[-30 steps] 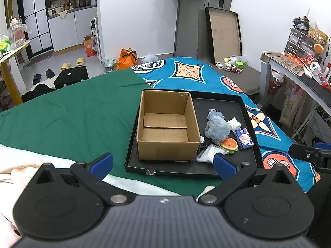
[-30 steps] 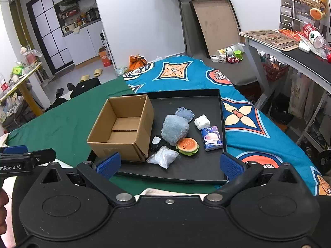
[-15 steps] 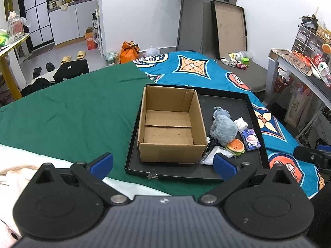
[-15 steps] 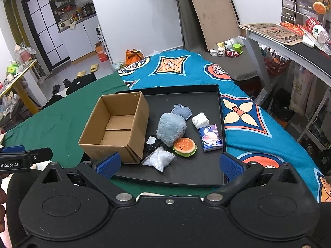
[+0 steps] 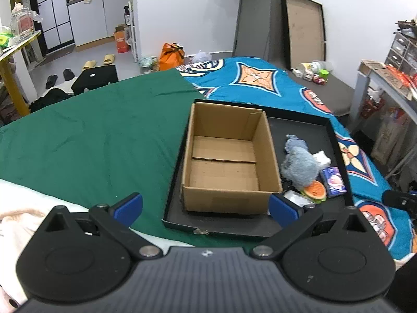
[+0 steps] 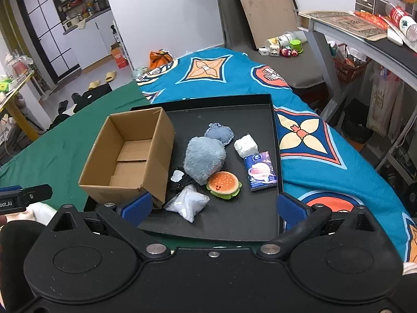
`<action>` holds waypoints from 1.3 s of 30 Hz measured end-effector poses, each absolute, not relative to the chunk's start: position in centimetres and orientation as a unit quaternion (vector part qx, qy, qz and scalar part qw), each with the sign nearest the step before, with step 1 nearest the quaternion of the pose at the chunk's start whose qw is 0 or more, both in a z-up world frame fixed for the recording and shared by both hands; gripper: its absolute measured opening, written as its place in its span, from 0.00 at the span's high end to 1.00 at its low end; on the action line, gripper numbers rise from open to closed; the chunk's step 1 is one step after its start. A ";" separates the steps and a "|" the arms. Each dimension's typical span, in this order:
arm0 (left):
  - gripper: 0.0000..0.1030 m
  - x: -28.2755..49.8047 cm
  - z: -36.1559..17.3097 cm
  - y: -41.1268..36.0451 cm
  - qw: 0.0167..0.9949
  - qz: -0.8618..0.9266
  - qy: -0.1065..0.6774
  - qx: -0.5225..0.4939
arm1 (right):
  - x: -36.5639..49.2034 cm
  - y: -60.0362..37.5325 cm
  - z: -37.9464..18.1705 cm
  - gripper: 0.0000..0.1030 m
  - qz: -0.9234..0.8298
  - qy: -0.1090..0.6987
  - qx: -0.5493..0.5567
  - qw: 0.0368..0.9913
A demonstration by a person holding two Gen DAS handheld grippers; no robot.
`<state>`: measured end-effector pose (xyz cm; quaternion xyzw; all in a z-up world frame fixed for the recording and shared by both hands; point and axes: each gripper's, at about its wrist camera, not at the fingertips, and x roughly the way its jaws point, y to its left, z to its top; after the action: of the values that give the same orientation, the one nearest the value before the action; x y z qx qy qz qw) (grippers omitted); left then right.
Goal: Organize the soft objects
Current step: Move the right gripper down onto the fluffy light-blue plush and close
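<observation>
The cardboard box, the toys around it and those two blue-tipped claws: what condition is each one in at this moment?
Cardboard box: upright on the black tray, top open, nothing inside.
Grey plush: lying on the tray beside the box.
Burger toy: flat on the tray, against the plush.
Tissue pack: lying flat, sealed.
Clear bag: lying on the tray, near the box corner.
Left gripper: open, holding nothing.
Right gripper: open, holding nothing.

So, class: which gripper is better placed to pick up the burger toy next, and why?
Right. The right gripper is open with the burger toy just ahead between its fingers; the left gripper faces the empty box.
</observation>
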<state>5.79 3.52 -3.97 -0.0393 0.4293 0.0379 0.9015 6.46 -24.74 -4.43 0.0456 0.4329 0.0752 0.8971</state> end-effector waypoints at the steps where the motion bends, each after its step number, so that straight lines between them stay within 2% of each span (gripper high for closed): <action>1: 0.01 6.0 -4.1 3.7 0.901 0.040 0.431 -0.040 | 6.7 -24.8 -4.6 0.00 0.074 0.435 0.047 0.896; 30: 0.03 12.9 -10.3 5.2 0.880 0.098 0.464 -0.012 | 14.5 -24.5 -10.4 0.00 0.067 0.454 0.090 0.884; 39: 0.15 14.5 -11.8 5.2 0.874 0.109 0.474 -0.010 | 16.4 -24.2 -12.5 0.00 0.064 0.458 0.112 0.880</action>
<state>14.46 5.20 -11.81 -0.0097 0.4741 0.1090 0.8737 16.38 -24.17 -12.52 0.1122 0.4575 0.0637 0.8798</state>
